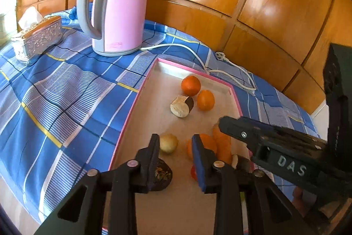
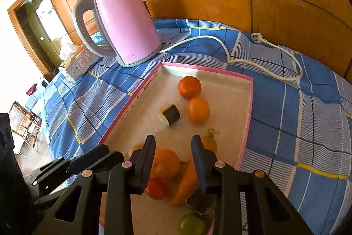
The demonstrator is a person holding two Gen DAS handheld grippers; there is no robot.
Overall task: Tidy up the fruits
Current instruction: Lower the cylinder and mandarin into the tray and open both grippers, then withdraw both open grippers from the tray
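A blue plaid cloth point(image 1: 66, 89) covered the table before wood-panelled walls. The left gripper point(image 1: 176, 144) hung over the tray's point(image 1: 132, 107) near end, jaws slightly parted, pinching nothing; a pale fruit point(image 1: 168, 143) lay just ahead. The right gripper point(image 2: 173, 147) hovered likewise over an orange point(image 2: 165, 163) and carrot point(image 2: 187, 182). Judging so, sorting was midway; next, closing on one piece. Beyond stood a pink kettle point(image 1: 120, 8).

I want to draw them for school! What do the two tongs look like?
Both tongs, left and right, are black plastic with two flat fingers lined with blue pads. Small round silver-pink rivets mark the joints. The right one, seen from the left camera, has pale letters "DAS" on its side and a silver screw. No cables or sleeves show.
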